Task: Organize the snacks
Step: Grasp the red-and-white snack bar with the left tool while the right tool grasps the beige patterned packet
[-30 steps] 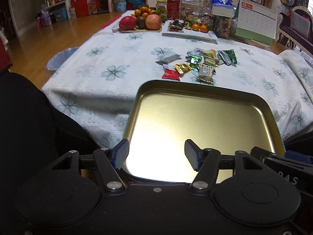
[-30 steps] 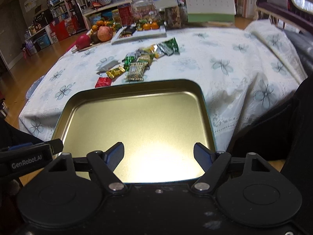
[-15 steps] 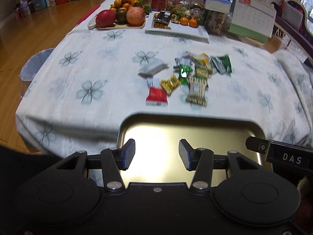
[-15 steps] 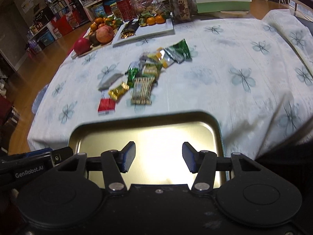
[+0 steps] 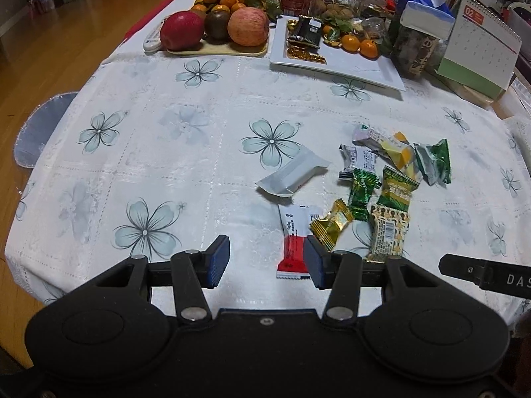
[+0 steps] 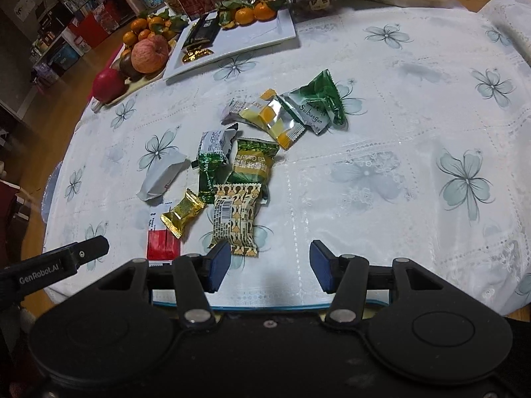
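Your left gripper [image 5: 267, 262] is released, nothing between its blue pads, hovering over the white floral-cloth table [image 5: 186, 152] just left of the red-and-white snack packet [image 5: 293, 248]. Your right gripper [image 6: 270, 267] is also released and empty, just right of the beige patterned snack bar [image 6: 235, 220]. The loose wrapped snacks lie in a cluster mid-table. Only the right wrist view shows the blue rim of the tin tray [image 6: 265, 308] under the gripper. Only the left wrist view shows the desk calendar [image 5: 478, 49] and the blue-lidded jar [image 5: 421, 43]. Both show the white rectangular plate [image 5: 351, 63].
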Demonstrator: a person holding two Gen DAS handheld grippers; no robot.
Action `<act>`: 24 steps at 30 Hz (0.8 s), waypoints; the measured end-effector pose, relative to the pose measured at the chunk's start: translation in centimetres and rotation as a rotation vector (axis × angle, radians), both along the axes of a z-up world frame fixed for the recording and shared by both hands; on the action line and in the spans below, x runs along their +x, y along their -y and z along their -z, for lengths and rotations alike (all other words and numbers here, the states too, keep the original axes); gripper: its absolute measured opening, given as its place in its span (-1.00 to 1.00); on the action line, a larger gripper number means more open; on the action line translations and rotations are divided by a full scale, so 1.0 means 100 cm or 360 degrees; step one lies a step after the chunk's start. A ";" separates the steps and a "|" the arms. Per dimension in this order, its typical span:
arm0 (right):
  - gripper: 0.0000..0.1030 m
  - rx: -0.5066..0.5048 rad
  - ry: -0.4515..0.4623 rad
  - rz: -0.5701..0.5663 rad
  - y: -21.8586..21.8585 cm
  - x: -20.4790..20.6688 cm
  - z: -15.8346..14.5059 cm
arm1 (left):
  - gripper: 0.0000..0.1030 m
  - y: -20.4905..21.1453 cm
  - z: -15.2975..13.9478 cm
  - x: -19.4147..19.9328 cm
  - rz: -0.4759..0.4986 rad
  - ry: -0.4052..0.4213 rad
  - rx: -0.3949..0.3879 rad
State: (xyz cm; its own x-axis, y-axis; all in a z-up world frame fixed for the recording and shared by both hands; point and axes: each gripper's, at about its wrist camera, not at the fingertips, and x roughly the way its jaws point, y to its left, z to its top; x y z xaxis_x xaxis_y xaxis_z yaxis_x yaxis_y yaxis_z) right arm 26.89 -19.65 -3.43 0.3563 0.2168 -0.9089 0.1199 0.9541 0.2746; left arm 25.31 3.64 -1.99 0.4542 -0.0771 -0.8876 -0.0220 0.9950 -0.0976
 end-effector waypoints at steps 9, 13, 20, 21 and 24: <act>-0.19 0.0130 -0.0063 -0.0003 -0.017 0.040 0.030 | 0.03 -0.018 0.023 0.036 -0.0121 -0.0113 -0.0160; -0.19 0.0121 -0.0065 0.0009 -0.027 0.044 0.040 | 0.03 -0.017 0.023 0.040 -0.0122 -0.0120 -0.0168; -0.09 -0.0008 -0.0066 -0.0039 -0.049 0.051 0.057 | 0.03 -0.008 0.018 0.040 -0.0008 -0.0132 -0.0223; -0.06 -0.0021 -0.0042 -0.0037 -0.051 0.051 0.056 | 0.03 -0.006 0.019 0.040 0.0004 -0.0136 -0.0226; -0.02 -0.0089 -0.0009 -0.0083 -0.062 0.053 0.058 | 0.03 -0.003 0.024 0.040 0.0030 -0.0166 -0.0217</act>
